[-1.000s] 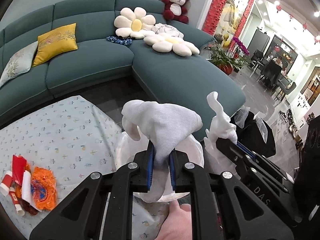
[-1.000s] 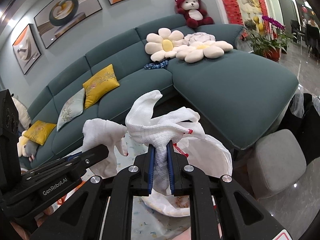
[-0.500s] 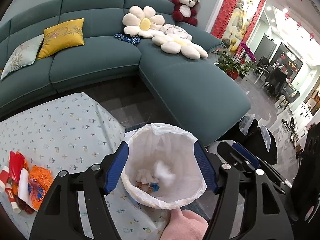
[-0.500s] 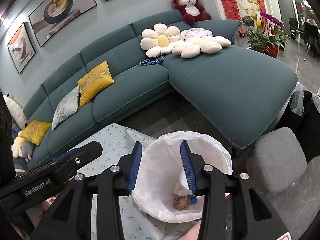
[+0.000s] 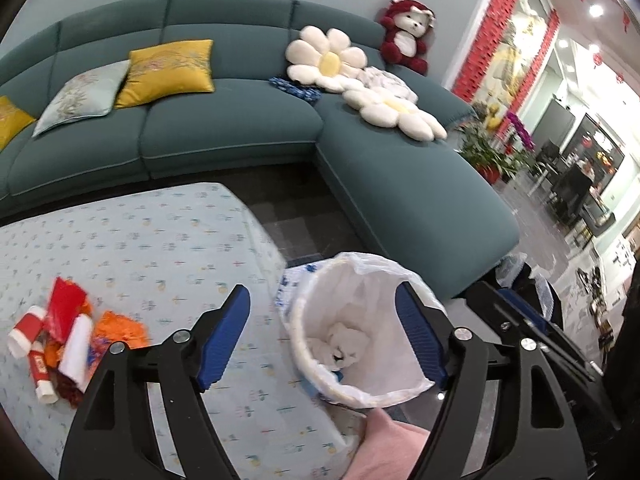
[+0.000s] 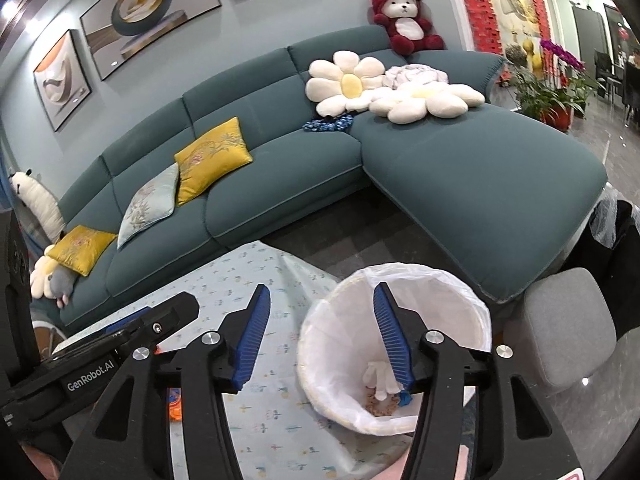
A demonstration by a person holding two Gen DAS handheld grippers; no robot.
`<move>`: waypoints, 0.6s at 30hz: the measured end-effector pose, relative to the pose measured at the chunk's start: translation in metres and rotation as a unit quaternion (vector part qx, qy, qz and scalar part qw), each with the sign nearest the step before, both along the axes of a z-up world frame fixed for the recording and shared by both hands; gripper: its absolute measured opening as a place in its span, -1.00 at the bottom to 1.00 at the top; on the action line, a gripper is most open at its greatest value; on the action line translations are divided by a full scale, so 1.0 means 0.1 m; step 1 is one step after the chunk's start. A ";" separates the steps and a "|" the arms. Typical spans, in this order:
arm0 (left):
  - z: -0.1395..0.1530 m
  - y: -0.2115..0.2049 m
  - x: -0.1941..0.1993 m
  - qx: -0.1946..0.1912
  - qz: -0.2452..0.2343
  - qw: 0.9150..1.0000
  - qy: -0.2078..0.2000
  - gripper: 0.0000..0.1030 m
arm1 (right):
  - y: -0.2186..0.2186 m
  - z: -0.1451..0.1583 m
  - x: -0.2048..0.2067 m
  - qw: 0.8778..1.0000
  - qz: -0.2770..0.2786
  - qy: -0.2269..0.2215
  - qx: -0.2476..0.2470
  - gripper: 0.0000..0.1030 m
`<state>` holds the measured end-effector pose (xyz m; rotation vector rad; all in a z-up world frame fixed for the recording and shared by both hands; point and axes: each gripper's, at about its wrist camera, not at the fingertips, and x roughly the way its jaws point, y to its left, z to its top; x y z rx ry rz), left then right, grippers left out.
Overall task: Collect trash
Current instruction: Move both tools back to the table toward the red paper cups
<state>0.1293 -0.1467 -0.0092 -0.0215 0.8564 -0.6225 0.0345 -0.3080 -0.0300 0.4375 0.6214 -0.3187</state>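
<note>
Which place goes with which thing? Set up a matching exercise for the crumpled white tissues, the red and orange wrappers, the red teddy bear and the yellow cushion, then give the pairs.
Things:
1. crumpled white tissues
2. red and orange wrappers
3. red teddy bear
4. yellow cushion

Places:
A. top of the sofa's corner backrest
B. inside the white-lined bin
C. leaning against the sofa backrest
D. on the patterned tablecloth

Pairs: 1-B, 2-D, 3-A, 4-C
</note>
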 end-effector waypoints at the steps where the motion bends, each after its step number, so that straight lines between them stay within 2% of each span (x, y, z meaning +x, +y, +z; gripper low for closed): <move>1: 0.00 0.07 0.00 0.000 0.006 1.000 -0.001 0.40 | 0.05 0.02 0.01 1.000 0.003 -0.001 -0.001 0.08; 9: -0.01 0.83 0.07 -0.008 0.079 0.997 0.005 0.61 | 0.62 0.08 0.15 0.999 0.046 0.005 -0.017 0.17; 18: -0.15 1.74 0.14 0.003 0.156 0.988 0.015 0.61 | 1.27 0.06 0.35 0.995 0.099 0.019 -0.023 0.17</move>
